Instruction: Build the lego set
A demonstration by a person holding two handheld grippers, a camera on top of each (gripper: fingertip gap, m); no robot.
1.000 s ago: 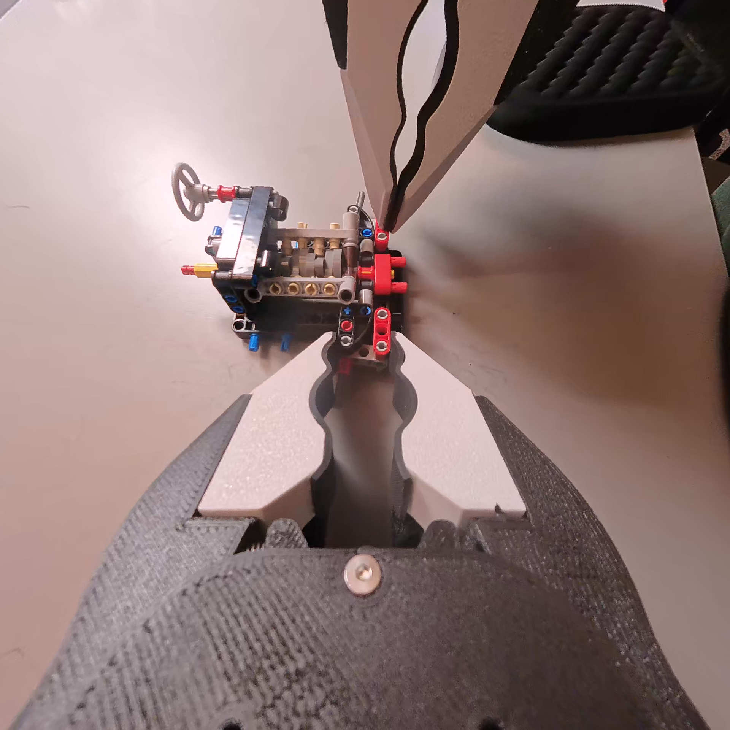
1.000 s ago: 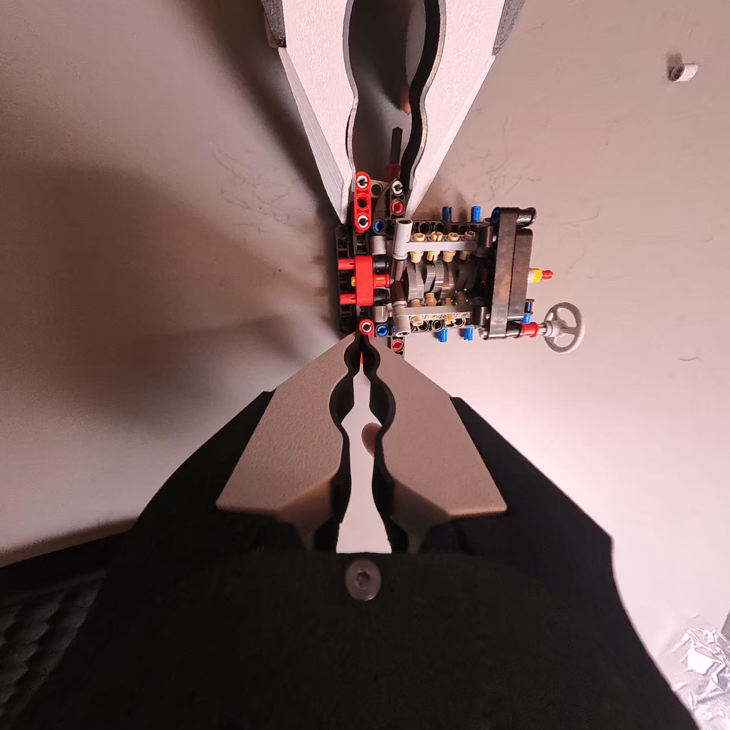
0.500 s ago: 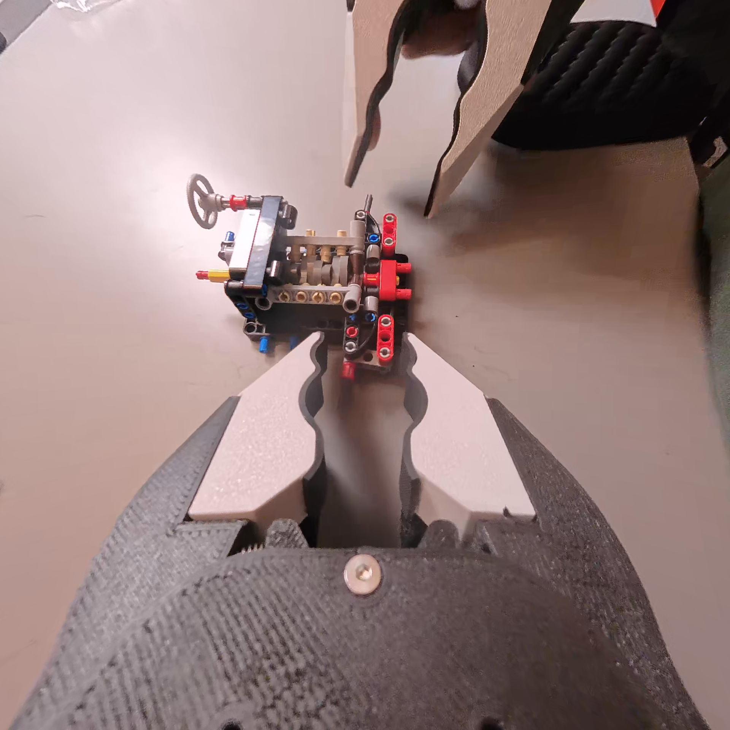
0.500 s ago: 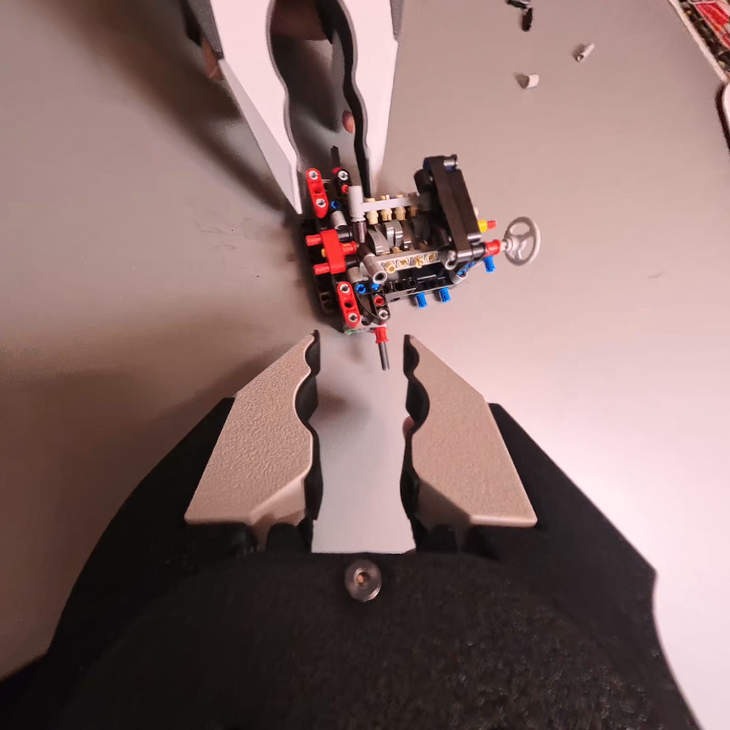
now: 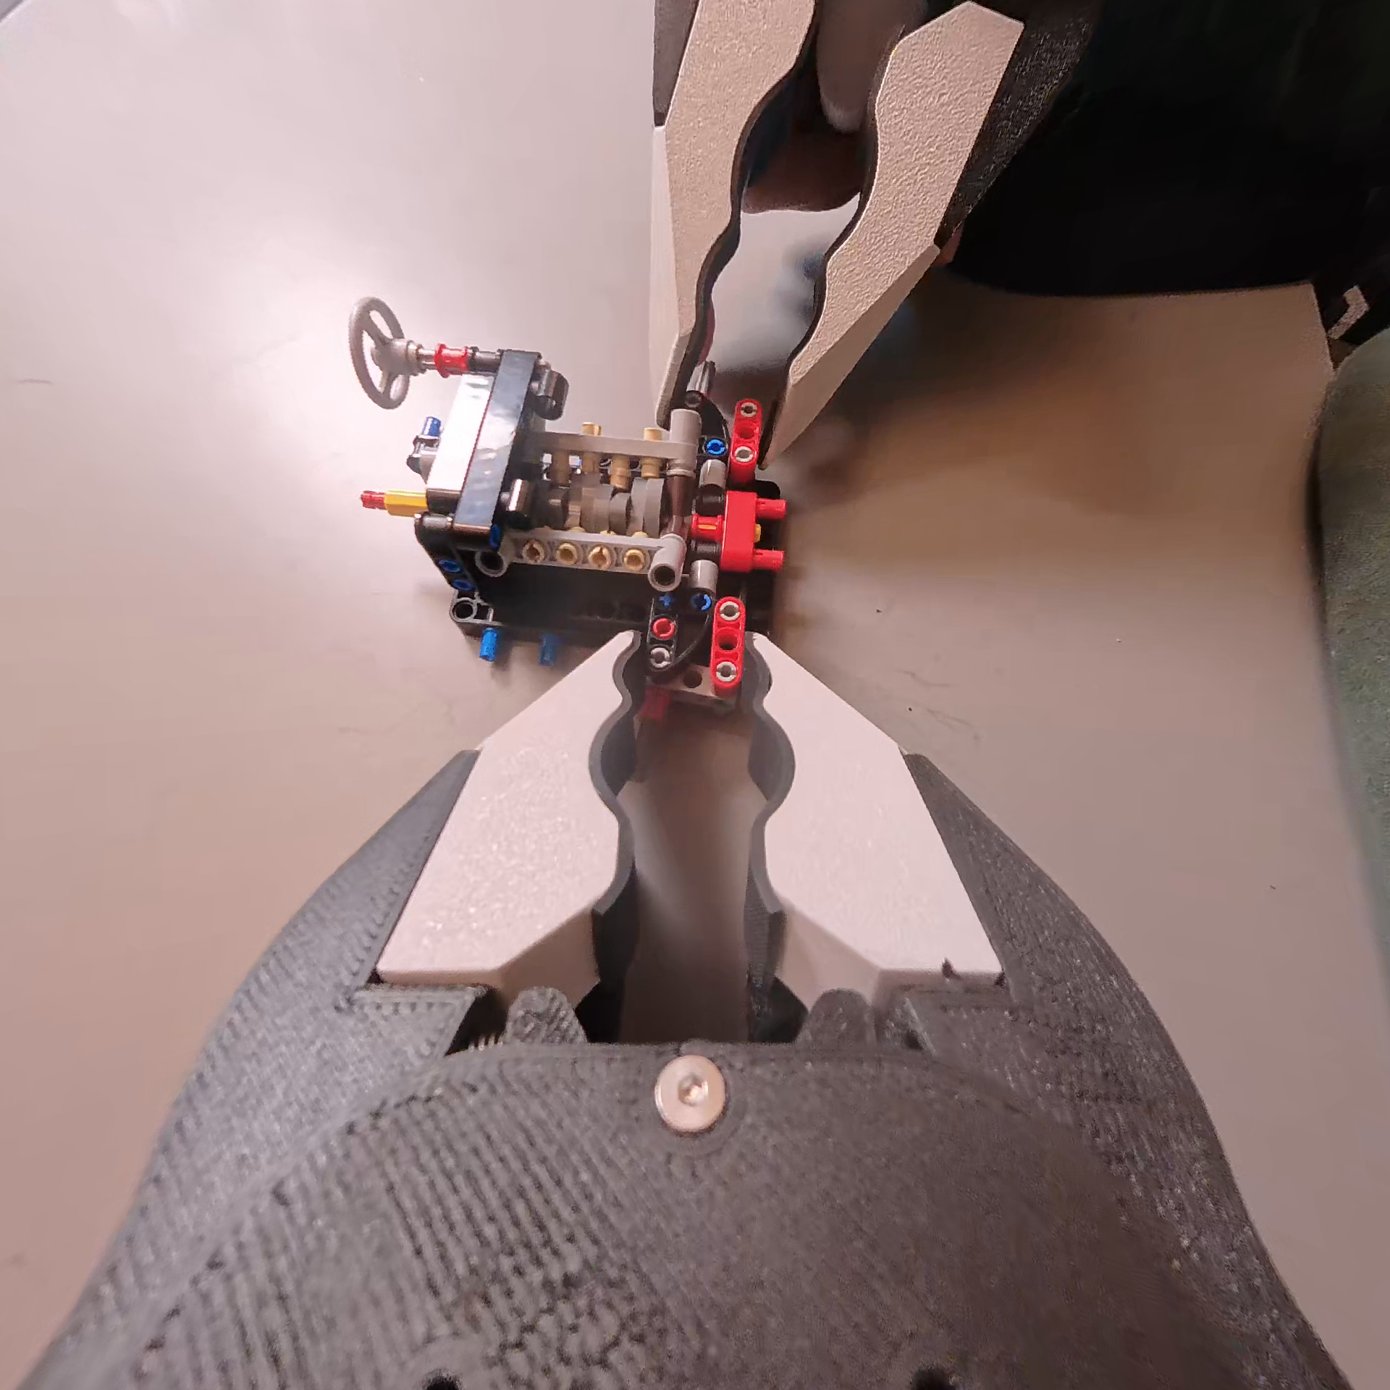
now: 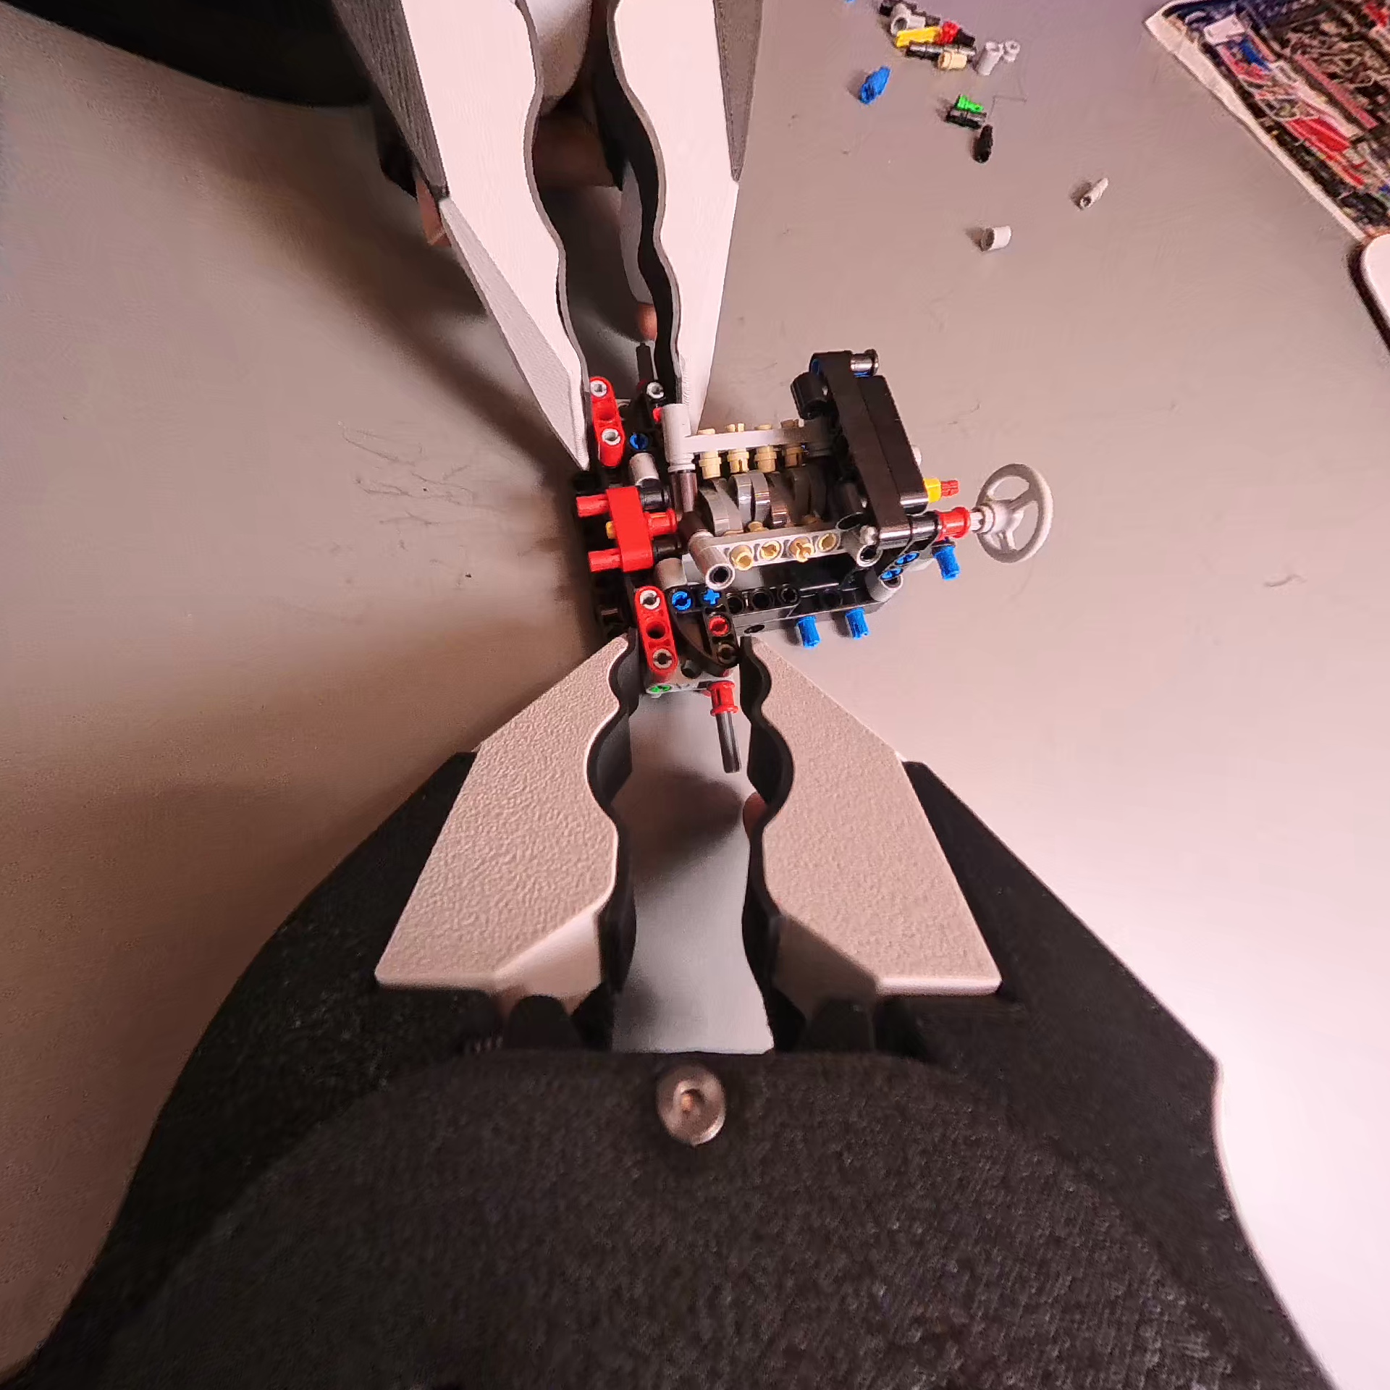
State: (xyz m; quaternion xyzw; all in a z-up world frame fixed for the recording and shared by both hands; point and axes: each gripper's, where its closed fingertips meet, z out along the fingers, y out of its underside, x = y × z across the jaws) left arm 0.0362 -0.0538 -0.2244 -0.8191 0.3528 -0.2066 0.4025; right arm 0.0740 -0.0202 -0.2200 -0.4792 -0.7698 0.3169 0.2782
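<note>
On the bench point(image 6: 301, 376), both tongs, left point(image 5: 690, 662) and right point(image 6: 681, 654), are gripping opposite ends of the half-built model point(image 6: 760, 526), loose parts point(image 6: 948, 68) waiting.

Left gripper point(image 5: 692, 662) and right gripper point(image 6: 684, 662) face each other, fingers pointing tip to tip from opposite sides. Each has its jaws partly parted, the tips set on either side of one end of the same assembly. Right gripper's fingers point(image 5: 835, 263) angle downward.

The printed booklet point(image 6: 1294, 98) is cut off by the picture's right edge.
</note>
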